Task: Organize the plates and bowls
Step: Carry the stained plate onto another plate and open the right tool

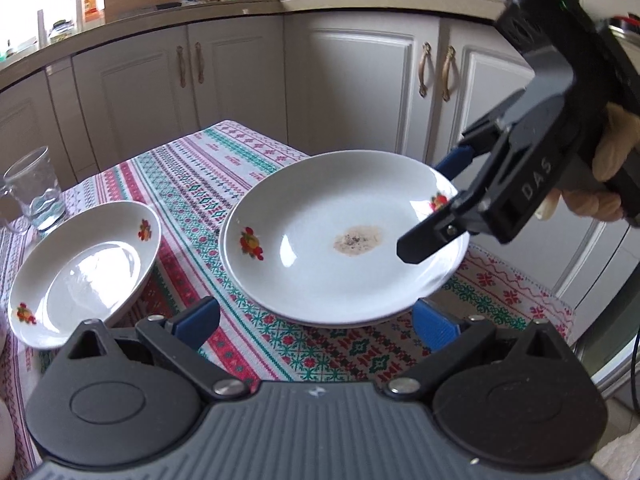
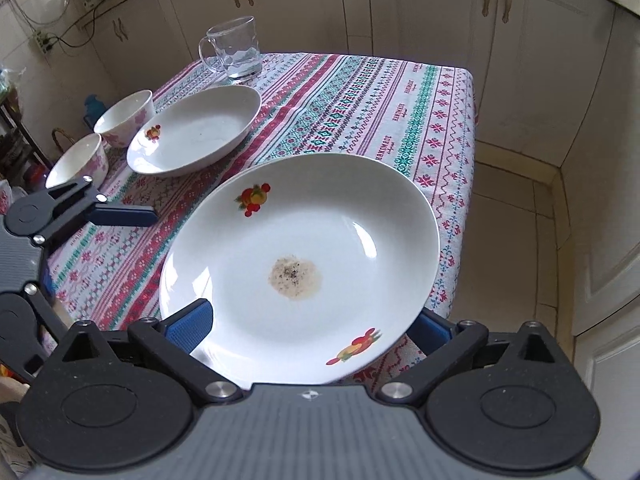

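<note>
Large white plate (image 2: 304,256), fruit decals on rim, brown speckled stain at centre, flat near table edge. Second white decal plate (image 2: 196,132) upright beyond it, clean. Two white bowls with pink florals (image 2: 128,118) (image 2: 78,158) just beside it.

The table (image 2: 440,92) has a bright patterned cloth. On it sit two plates (image 2: 304,264) (image 2: 196,132), two small bowls (image 2: 126,118) (image 2: 78,160) and a glass mug (image 2: 234,50), maybe holding water.

The letters "DAS" are printed in pale capitals on the black body of the right gripper (image 1: 436,216). Short words are woven in red on the tablecloth (image 2: 404,92) toward the surface's far right corner, but they cannot be read.
</note>
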Motion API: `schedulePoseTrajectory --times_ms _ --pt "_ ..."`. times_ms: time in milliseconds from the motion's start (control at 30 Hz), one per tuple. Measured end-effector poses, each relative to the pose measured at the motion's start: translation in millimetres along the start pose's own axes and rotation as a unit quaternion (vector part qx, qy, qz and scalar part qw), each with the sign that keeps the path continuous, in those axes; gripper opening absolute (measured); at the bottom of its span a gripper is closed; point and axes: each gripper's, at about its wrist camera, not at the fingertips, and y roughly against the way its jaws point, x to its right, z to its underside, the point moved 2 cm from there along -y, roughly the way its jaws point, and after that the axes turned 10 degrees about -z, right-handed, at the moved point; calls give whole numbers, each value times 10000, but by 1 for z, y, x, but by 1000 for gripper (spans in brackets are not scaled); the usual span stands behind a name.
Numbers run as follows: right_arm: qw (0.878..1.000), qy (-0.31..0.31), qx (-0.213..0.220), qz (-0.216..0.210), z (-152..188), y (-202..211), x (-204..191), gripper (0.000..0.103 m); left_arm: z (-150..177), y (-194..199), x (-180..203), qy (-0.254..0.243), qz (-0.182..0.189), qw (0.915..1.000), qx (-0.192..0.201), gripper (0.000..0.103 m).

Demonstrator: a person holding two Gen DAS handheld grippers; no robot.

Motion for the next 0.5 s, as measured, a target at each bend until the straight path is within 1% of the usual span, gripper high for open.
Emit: schedulePoseTrajectory --times_ms 67,133,233,367,433,500 --pt "10000 -8 -1 57 1 0 1 103 0 3 -2 26 -117 9999 48 102" --pt "9998 -123 -99 114 3 -2 4 103 0 8 -5 75 -193 9997 84 102" --pt "9999 -74 -76 131 9 -1 2 103 1 14 -11 220 -313 9991 154 102" --pt "9998 2 72 192 9 7 -7 103 5 19 -24 524 -524 9971 167 102" --pt "9996 74 204 192 6 13 -13 103 8 20 -33 763 -739 9942 172 102" --pt "9989 208 368 181 3 18 -22 103 12 18 -43 1002 -1036 9895 111 102"
